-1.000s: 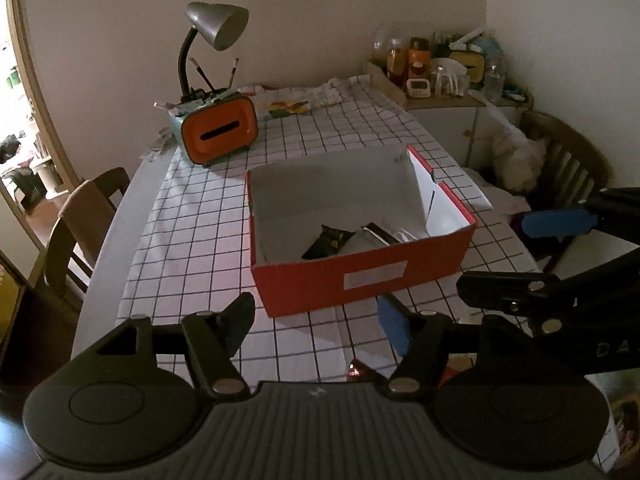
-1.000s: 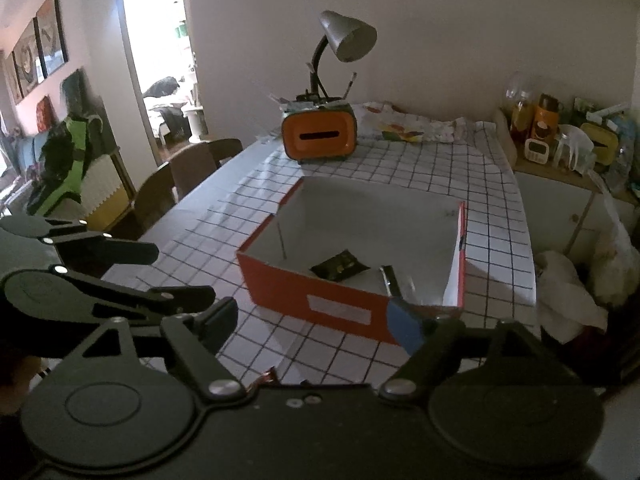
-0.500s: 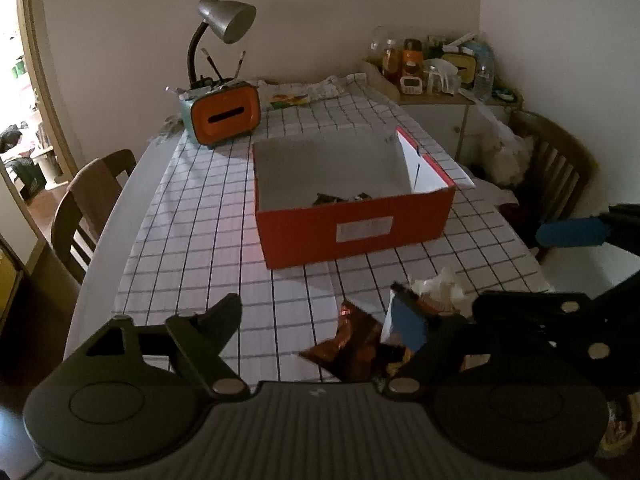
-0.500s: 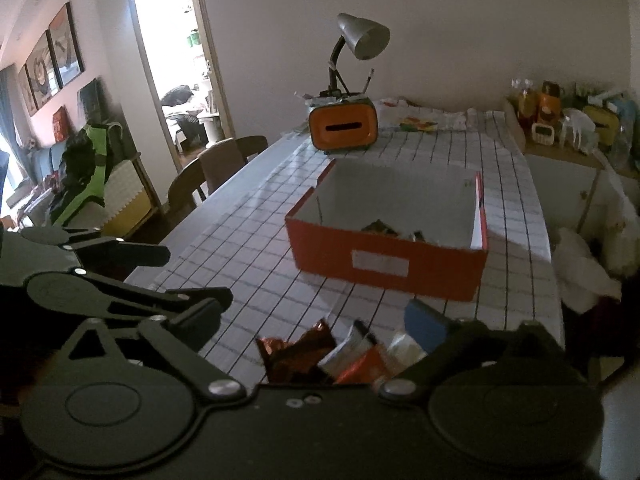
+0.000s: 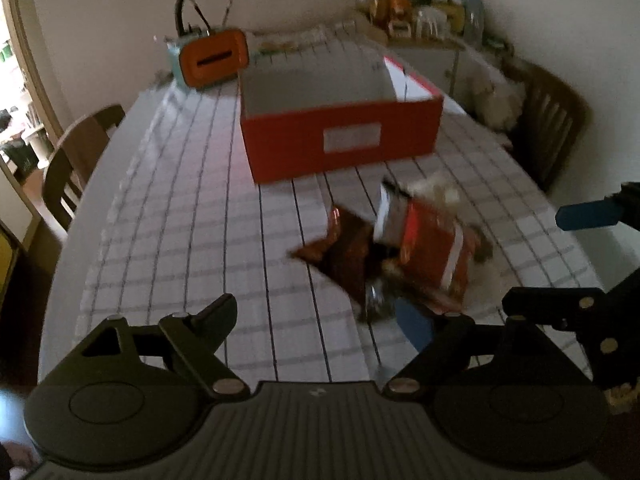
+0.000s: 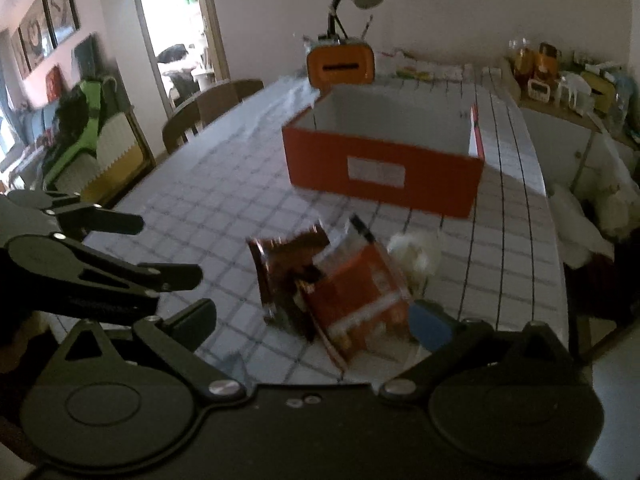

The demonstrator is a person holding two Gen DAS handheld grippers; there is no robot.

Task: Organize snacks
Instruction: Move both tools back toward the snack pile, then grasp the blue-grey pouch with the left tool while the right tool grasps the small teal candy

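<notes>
A pile of snacks lies on the checked tablecloth in front of the open orange box (image 5: 340,140) (image 6: 384,172). In it are an orange-red packet (image 5: 436,256) (image 6: 356,300), a dark brown packet (image 5: 344,256) (image 6: 288,264) and a white crumpled wrapper (image 5: 436,188) (image 6: 416,252). My left gripper (image 5: 320,316) hangs just short of the pile, its jaws opening with nothing between them. My right gripper (image 6: 314,320) is beside it, jaws opening too; the near edge of the orange-red packet lies between its fingers, untouched. The box's inside is hidden from here.
An orange organiser with a desk lamp (image 5: 212,56) stands at the table's far end. Wooden chairs (image 5: 76,160) (image 5: 552,128) flank the table. A sideboard with bottles (image 6: 560,76) is at the back right. The table's near edge is close under both grippers.
Both grippers have drawn back from the box and sunk toward the table, and their jaws have widened. The snack pile has come into view.
</notes>
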